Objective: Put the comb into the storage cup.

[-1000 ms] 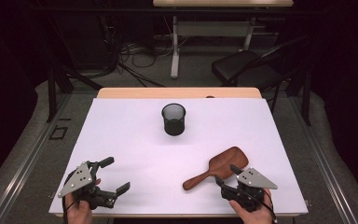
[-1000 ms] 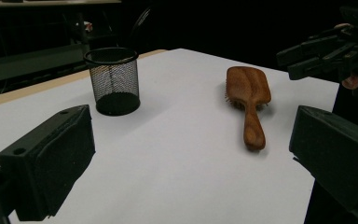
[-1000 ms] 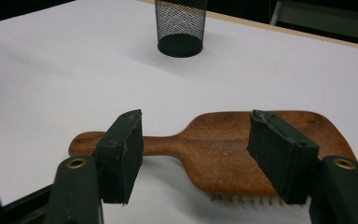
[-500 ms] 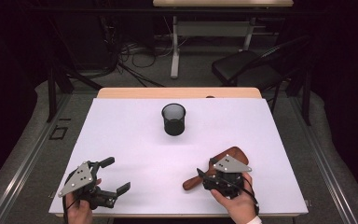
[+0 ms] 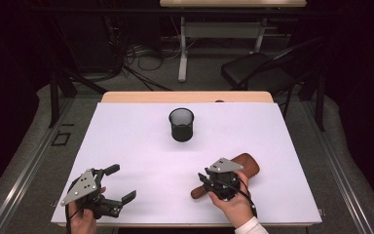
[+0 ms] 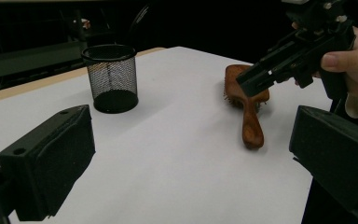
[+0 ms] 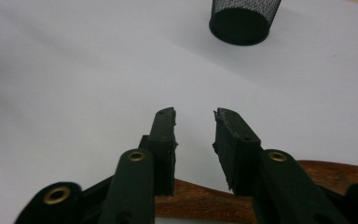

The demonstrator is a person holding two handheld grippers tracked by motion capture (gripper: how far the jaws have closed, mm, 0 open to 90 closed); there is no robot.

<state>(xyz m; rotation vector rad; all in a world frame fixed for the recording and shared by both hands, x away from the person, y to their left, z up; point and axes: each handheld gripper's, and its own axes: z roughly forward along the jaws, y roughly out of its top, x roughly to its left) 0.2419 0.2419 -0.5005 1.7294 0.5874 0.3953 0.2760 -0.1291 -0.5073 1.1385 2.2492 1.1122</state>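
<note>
A brown wooden hairbrush (image 5: 246,163) lies bristles down at the near right of the white table (image 5: 126,131), handle toward me. My right gripper (image 5: 203,179) hovers over its handle (image 7: 193,203). Its jaws stand open with a narrow gap, and only bare table shows between the tips (image 7: 195,116). A black mesh cup (image 5: 181,125) stands upright at the table's middle, farther back. My left gripper (image 5: 121,183) rests at the near left, jaws wide open around nothing. The left gripper view has the brush (image 6: 247,100), the cup (image 6: 112,77) and the right gripper (image 6: 298,51) held in a hand.
The table's front edge runs just below both hands. Behind the far edge are a black chair (image 5: 258,73), a second desk's leg (image 5: 182,53) and cables on the floor. White tabletop lies open between the cup and the grippers.
My right gripper has moved left and slightly forward, from beside the brush head to over the handle. The left gripper and the cup have stayed put.
</note>
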